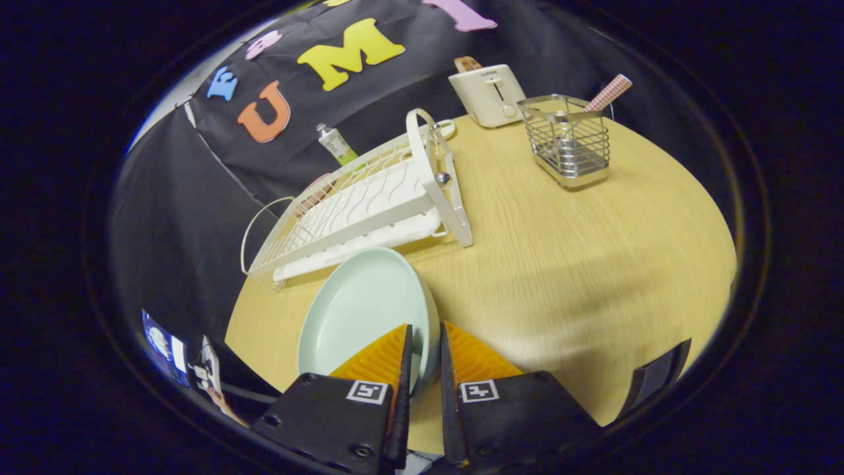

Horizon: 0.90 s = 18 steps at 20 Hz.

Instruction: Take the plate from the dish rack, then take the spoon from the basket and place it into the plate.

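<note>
- The plate (359, 310) is one pale mint-green dish, round, shallow, with a raised rim and a smooth, bare inner face; it is out of the rack and tilted, its near rim caught in the gripper (425, 336).
- The jaws are pinching the plate's rim: one finger lies over the inner face, the other on the outer side, with a narrow gap between them where the rim sits.
- Whether the plate's far edge touches the bench (580, 251) cannot be told; it lies just near of the rack's front edge.
- One white wire rack (362, 204) stands just beyond the plate, to the left on the bench, with a ribbed white tray under it and a looped handle at each end. No dish stands in it.
- One wire basket (570, 142), shiny metal, stands far right, well apart from the rack.
- One spoon (608, 92) stands in the basket, its checked pink handle leaning out to the right; its bowl is hidden low inside.
- One cream toaster (488, 92) sits at the far edge, just left of the basket, with something brown poking from its slot.
- One small bottle (337, 144) with a green label stands behind the rack.
- The bench is a round top of pale wood grain, lit warm, with a soft shadow on its near right part.
- Black cloth hangs behind and to the left as the booth's wall.
</note>
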Tool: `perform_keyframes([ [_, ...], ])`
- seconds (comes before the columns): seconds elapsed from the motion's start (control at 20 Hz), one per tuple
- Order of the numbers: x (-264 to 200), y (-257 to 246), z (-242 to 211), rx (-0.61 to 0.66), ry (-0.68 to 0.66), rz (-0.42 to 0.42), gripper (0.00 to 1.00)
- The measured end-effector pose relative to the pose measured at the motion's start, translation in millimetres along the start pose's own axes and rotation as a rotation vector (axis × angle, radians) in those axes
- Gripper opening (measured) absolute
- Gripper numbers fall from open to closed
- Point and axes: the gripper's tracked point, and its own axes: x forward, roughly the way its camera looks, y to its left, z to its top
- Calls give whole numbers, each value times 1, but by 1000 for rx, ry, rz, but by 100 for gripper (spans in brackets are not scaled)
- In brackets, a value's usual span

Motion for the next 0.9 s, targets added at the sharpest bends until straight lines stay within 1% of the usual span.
perform_keyframes([
  [0.05, -1, -6, 3, -31, -35, -23, 27],
  [0.1, -1, -8, 5, -54, -64, -30, 29],
  [0.15, -4, -8, 7, -64, -92, -15, 36],
  [0.2, -7, -8, 10, -65, -121, 0, 39],
  [0.25, -10, -13, 16, -68, -152, 0, 49],
  [0.35, -18, -28, 28, -101, -226, -40, 61],
  [0.45, -29, -44, 41, -141, -299, -87, 65],
  [0.5, -37, -52, 50, -154, -343, -109, 65],
  [0.6, -51, -72, 65, -199, -427, -172, 74],
  [0.65, -59, -82, 73, -216, -467, -221, 82],
  [0.7, -66, -95, 80, -230, -507, -287, 83],
  [0.75, -73, -106, 88, -259, -546, -346, 93],
  [0.8, -80, -120, 97, -281, -584, -425, 96],
  [0.85, -89, -130, 107, -300, -627, -485, 100],
  [0.9, -95, -136, 113, -308, -659, -524, 100],
])
